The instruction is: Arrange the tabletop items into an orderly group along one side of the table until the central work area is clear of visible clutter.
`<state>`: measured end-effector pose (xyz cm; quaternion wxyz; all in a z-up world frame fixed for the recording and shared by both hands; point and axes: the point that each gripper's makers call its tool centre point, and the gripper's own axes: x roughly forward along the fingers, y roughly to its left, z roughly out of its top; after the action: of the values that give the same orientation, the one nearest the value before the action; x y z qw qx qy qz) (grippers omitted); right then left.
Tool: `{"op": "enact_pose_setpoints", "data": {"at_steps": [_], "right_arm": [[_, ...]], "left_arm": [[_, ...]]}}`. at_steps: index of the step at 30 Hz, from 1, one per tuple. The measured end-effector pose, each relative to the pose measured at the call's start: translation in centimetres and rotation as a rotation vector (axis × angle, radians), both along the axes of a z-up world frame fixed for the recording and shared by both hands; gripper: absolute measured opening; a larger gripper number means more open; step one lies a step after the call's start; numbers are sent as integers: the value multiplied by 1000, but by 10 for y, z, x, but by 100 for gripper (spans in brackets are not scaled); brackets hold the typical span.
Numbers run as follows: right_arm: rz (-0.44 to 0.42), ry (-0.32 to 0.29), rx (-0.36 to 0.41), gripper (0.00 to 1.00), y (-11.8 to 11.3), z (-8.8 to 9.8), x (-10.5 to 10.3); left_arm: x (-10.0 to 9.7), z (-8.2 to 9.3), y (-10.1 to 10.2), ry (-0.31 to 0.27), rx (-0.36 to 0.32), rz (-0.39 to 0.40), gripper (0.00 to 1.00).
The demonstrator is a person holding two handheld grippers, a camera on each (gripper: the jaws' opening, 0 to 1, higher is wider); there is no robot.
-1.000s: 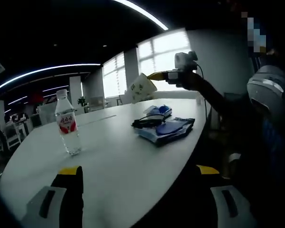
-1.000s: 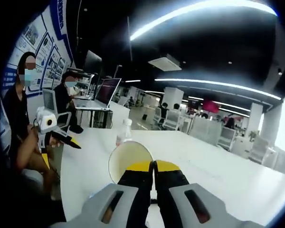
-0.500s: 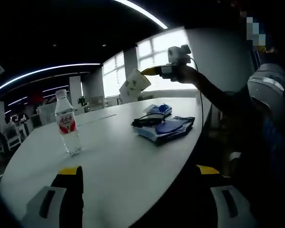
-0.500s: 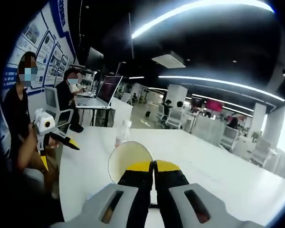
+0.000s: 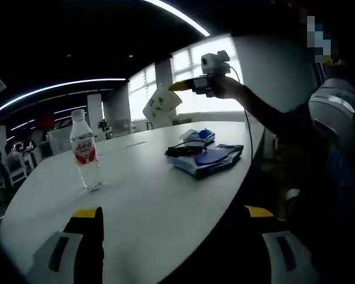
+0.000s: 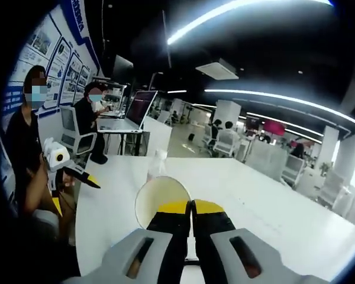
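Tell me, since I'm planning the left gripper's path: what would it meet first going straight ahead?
Probably bare white table; the water bottle stands off to the left of that line, though depth is unclear.

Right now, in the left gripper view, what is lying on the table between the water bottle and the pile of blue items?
Nothing: in the left gripper view, bare white table separates the water bottle from the blue pile.

Clear water bottle [image 5: 86, 155] upright on white table [image 5: 148, 201]; blue pouches [image 5: 208, 160] piled near edge; paper cup [image 6: 162, 202] held aloft
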<state>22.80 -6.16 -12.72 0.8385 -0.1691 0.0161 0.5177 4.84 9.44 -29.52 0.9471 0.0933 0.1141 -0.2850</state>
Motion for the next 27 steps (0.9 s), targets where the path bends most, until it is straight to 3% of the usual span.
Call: {"op": "enact_pose_setpoints", "data": {"at_steps": [27], "right_arm": [[62, 95, -39, 0, 25, -6, 9]], "left_arm": [[-2, -2, 3, 0, 3, 5, 96]]}}
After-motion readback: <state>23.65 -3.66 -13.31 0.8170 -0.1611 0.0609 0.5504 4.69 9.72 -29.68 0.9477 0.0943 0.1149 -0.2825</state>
